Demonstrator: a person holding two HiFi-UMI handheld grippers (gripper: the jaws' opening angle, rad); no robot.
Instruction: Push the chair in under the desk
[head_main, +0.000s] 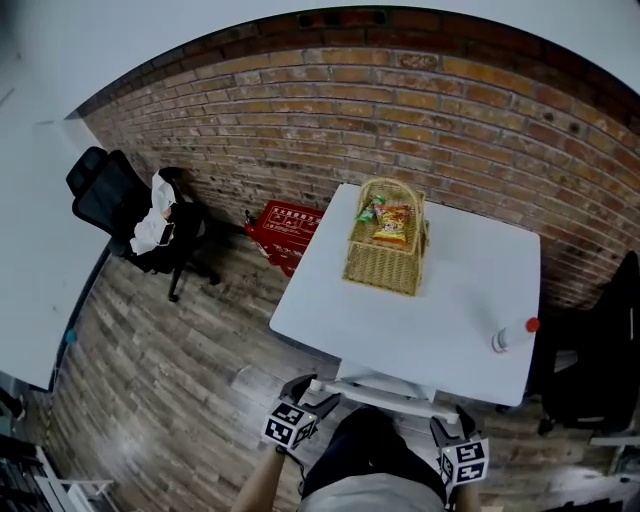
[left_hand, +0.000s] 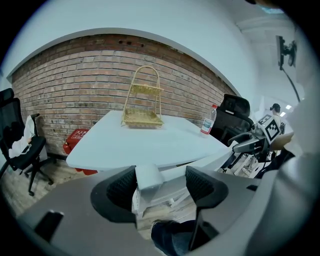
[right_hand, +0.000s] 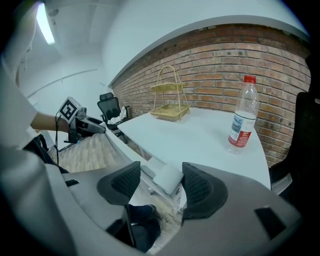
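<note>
A white desk (head_main: 450, 300) stands against the brick wall. One black office chair (head_main: 130, 215) with a white cloth on its seat stands far left, away from this desk; it also shows in the left gripper view (left_hand: 17, 145). Another black chair (head_main: 600, 350) stands at the desk's right side. My left gripper (head_main: 308, 388) and right gripper (head_main: 450, 425) hover low at the desk's near edge, apart from both chairs. Each is open with nothing between its jaws, as the left gripper (left_hand: 160, 187) and right gripper (right_hand: 160, 185) views show.
On the desk sit a wicker basket (head_main: 385, 260) holding snack packets and a plastic bottle (head_main: 512, 336) with a red cap. A red crate (head_main: 285, 228) rests on the wooden floor by the wall. A second white desk (head_main: 30, 250) lines the left side.
</note>
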